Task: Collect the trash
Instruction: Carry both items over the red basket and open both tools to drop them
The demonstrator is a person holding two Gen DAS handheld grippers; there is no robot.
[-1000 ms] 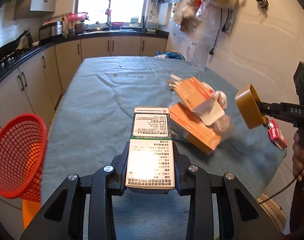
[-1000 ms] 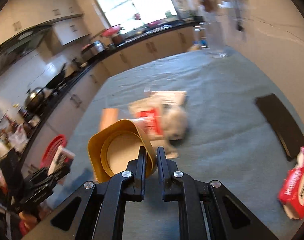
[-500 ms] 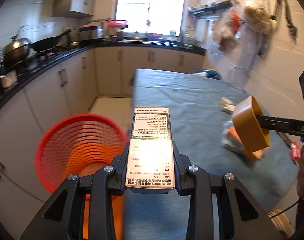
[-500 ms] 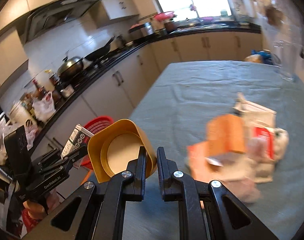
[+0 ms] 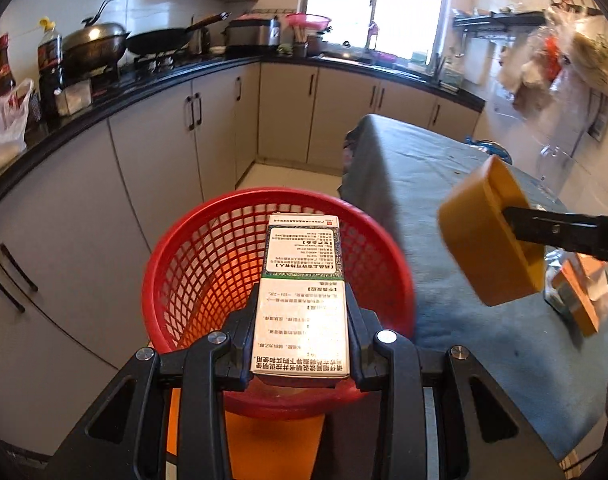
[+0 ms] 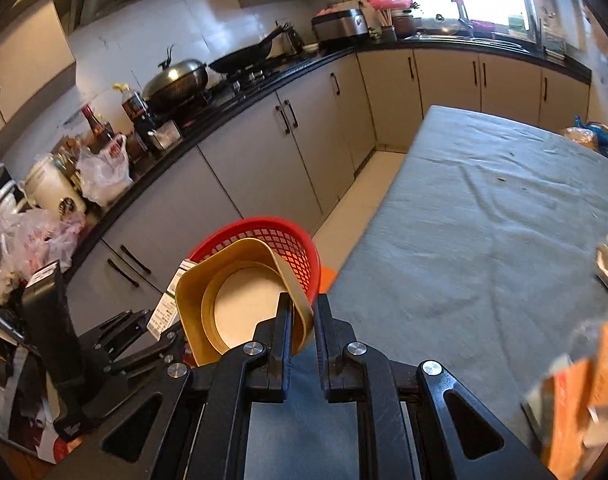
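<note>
My left gripper (image 5: 302,312) is shut on a white and green printed carton (image 5: 302,292) and holds it over the open mouth of the red mesh trash basket (image 5: 184,264) that stands on the floor beside the table. My right gripper (image 6: 304,312) is shut on the rim of a yellow-brown paper bowl (image 6: 232,304), held in the air near the table's corner. The bowl (image 5: 487,236) shows right of the basket in the left wrist view. The basket (image 6: 296,240) shows behind the bowl in the right wrist view, with my left gripper (image 6: 160,320) beside it.
A table with a grey-blue cloth (image 5: 443,200) stands right of the basket. Orange cartons and wrappers (image 5: 579,292) lie on it at the right. Kitchen cabinets (image 5: 164,152) and a counter with a wok, pans and bottles run along the left and the back.
Both grippers have swung left from the table. The basket has come from the left edge to the centre under the carton. The bowl has moved closer to the basket.
</note>
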